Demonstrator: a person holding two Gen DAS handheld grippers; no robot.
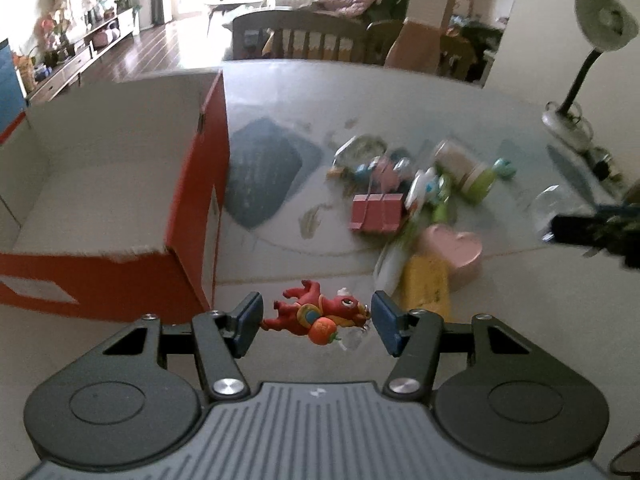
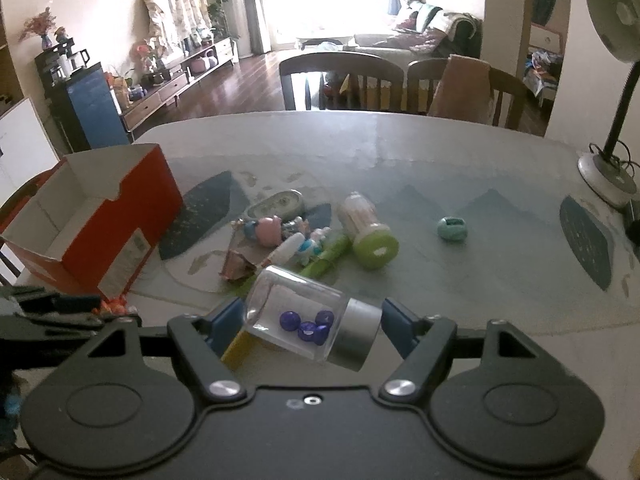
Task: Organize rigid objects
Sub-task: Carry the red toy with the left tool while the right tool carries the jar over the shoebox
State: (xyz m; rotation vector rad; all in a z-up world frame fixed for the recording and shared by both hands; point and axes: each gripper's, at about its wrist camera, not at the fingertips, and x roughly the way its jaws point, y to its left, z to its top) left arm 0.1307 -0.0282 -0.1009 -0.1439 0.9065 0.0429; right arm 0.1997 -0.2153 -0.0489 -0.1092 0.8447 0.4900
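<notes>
The left claw (image 1: 317, 320) is clamped end to end on a red toy figure (image 1: 320, 314), raised beside the open orange box (image 1: 192, 216), its likely destination. The right claw (image 2: 298, 326) grips a tilted clear jar (image 2: 312, 320) above the worktop (image 2: 440, 168), waiting.

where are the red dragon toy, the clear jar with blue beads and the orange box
red dragon toy (image 1: 320, 314): left wrist view, on its body.
clear jar with blue beads (image 2: 296, 312): right wrist view, on the glass wall.
orange box (image 2: 132, 220): right wrist view, on its long orange side.
</notes>
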